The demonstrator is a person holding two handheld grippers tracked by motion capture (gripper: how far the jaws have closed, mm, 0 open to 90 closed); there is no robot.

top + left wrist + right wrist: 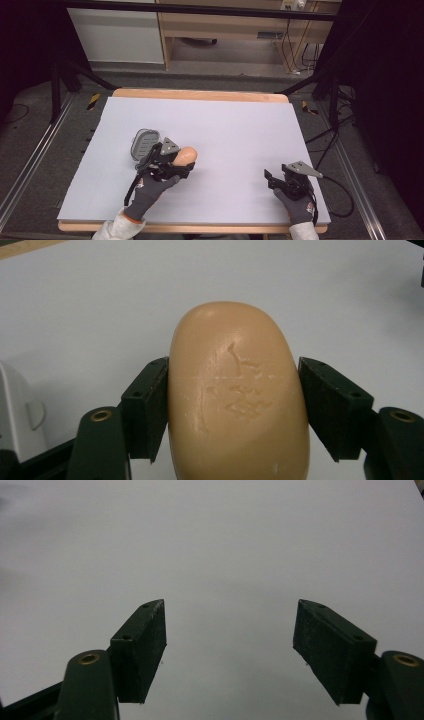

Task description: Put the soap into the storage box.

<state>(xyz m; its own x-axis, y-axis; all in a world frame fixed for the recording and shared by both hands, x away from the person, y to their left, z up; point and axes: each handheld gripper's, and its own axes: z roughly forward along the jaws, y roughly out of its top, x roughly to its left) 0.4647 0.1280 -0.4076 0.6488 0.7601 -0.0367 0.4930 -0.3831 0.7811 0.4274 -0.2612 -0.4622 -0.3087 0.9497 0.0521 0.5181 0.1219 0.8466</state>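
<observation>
Left tongs (232, 405) clamp soap bar (237, 395) crosswise, long axis pointing forward.

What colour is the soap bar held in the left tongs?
Tan-orange soap bar, clearest in the left gripper view.

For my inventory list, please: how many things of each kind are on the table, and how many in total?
Soap bar: 1
Grey soap dish: 1
Hand-held grippers, left shut on the soap, right open: 2
Total: 4
</observation>
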